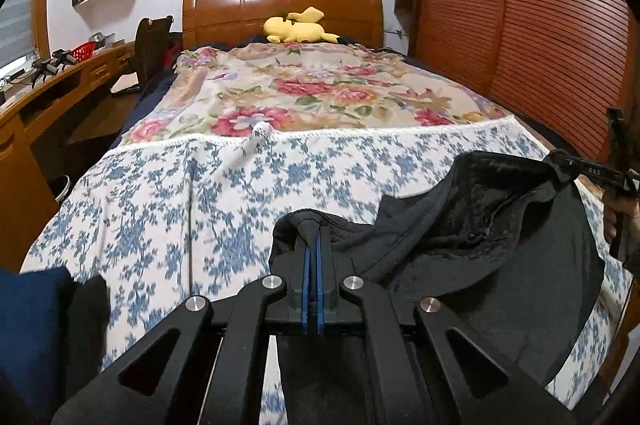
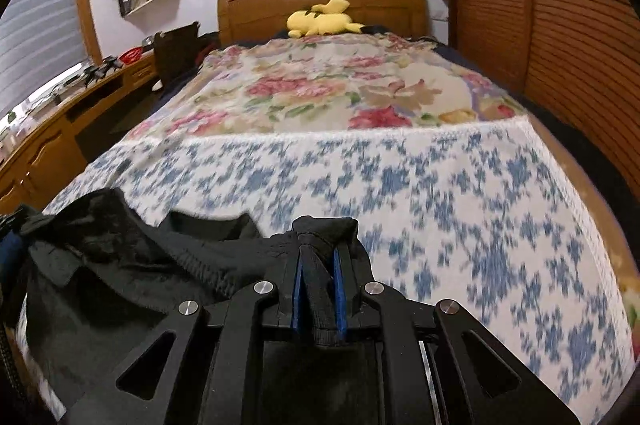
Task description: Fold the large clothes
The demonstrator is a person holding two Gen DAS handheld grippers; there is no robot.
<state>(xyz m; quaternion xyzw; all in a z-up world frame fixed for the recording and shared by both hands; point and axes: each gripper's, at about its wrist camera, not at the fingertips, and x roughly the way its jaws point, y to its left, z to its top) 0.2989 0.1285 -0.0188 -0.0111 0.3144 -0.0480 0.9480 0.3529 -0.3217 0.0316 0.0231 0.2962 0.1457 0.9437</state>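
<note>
Both grippers, left gripper (image 1: pixel 313 241) and right gripper (image 2: pixel 320 245), pinch the black garment (image 1: pixel 500 225) (waistband stretched left-right), hanging over the near bed (image 1: pixel 200 193).

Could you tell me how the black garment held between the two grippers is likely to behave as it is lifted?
The black garment is probably floppy: it sags between the left gripper and right gripper. Its bunched folds suggest thick, fairly heavy fabric. Pinched in closed jaws, it seems unlikely to slip.
</note>
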